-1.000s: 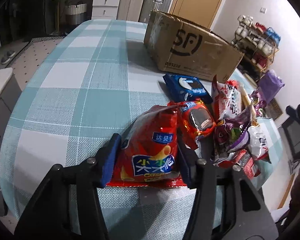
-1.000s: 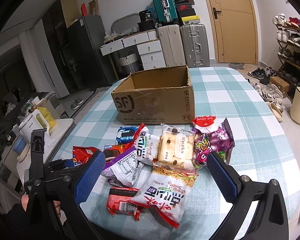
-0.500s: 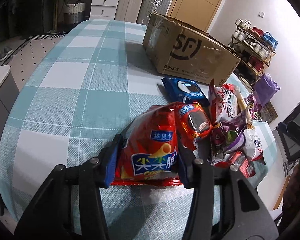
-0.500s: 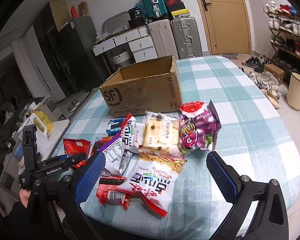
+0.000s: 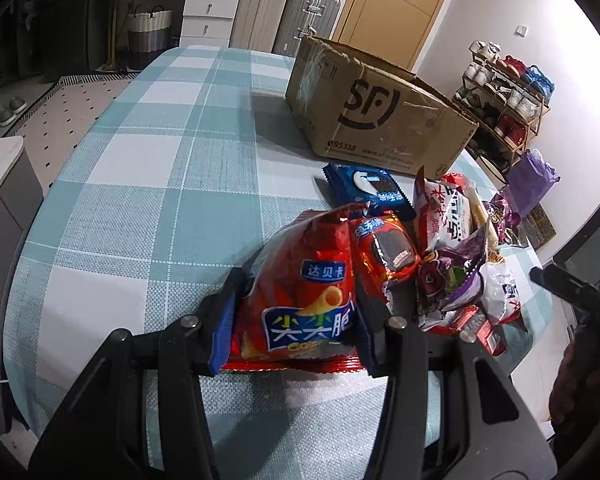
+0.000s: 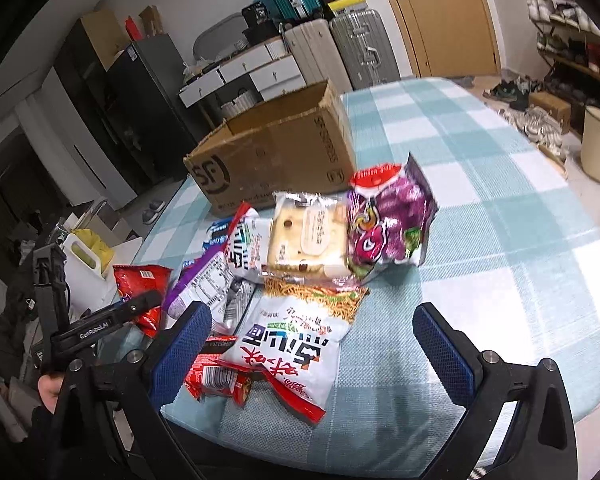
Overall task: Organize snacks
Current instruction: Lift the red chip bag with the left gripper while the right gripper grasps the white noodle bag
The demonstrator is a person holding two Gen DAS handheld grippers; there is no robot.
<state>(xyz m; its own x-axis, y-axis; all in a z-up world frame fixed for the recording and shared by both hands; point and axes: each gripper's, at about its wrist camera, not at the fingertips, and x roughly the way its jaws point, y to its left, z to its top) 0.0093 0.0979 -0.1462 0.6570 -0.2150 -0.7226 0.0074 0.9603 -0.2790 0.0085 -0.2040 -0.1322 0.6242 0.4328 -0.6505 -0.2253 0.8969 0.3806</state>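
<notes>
**A:** What has moved since a second ago?

**B:** My left gripper (image 5: 296, 312) has closed in: its 2 blue pads now pinch the red chip bag (image 5: 300, 292) by its sides, where earlier they stood a little off it. My right gripper (image 6: 312, 352) has sunk toward the pile, and the noodle packet (image 6: 292, 344) now sits larger between its fingers.

**A:** How does the bag lie?

**B:** Straight ahead of my left fingers, in the lower middle of the left view, its long axis running away from me toward the cardboard box (image 5: 380, 116) in the upper right. The left hand has it; the right is spread wide and holds nothing.

**A:** And the coming move?

**B:** I judge a lift, then up and right to the box, over the blue cookie pack (image 5: 368, 192).
</notes>
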